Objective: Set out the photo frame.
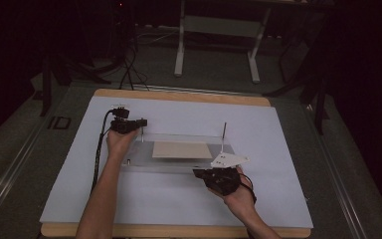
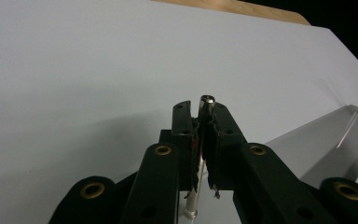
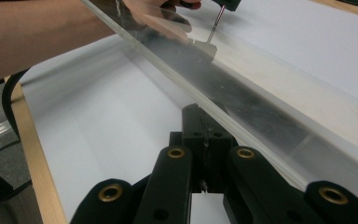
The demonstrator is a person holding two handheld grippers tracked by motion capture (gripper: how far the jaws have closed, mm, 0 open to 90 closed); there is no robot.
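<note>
The left gripper has its jaws pressed tight on a thin upright metal post, whose rounded tip pokes just above them. The post stands at the near-left corner of a clear plate, which carries a tan sheet. The right gripper pinches the plate's near edge, jaws closed against it. A second post rises just beyond this gripper.

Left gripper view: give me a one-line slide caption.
Left gripper shut on an upright metal post above the white table cover.
</note>
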